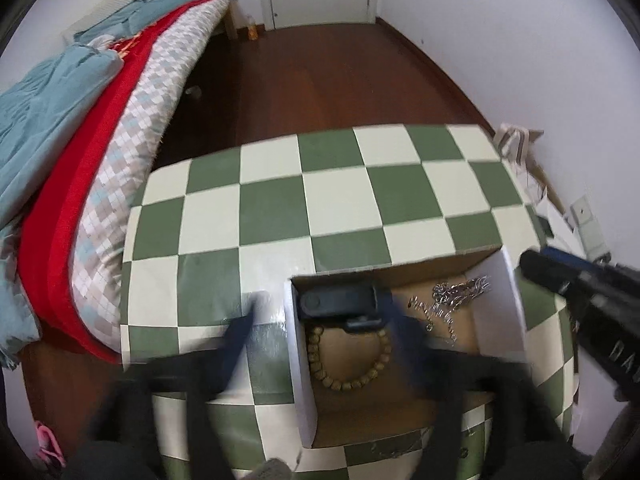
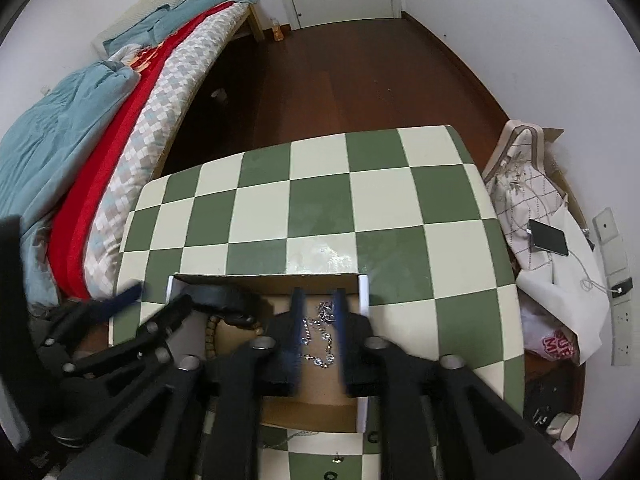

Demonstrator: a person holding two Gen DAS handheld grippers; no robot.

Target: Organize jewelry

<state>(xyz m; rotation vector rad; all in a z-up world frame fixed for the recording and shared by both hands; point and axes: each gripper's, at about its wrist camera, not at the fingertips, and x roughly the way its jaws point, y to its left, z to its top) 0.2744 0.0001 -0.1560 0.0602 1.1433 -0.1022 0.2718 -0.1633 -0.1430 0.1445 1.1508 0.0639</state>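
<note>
One cardboard box (image 1: 500, 312) holds three things: one bead bracelet (image 1: 348, 376), one silver chain (image 2: 320, 332), one black band (image 1: 340, 304). The left gripper (image 1: 324, 320) gapes wide over the box wall; the right gripper (image 2: 318, 300) straddles the chain, narrowly parted.

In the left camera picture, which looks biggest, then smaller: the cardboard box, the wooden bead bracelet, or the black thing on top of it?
1. cardboard box
2. wooden bead bracelet
3. black thing
The bracelet and the black thing look close in size, so that order is unsure.

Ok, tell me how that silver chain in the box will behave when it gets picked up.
The silver chain lies in a loose tangle of fine links on the box floor, so it will probably hang limp and trail. It looks thin, likely light. A pinch by the right tool, straddling it now, may catch only one strand, and smooth metal could slip.
</note>
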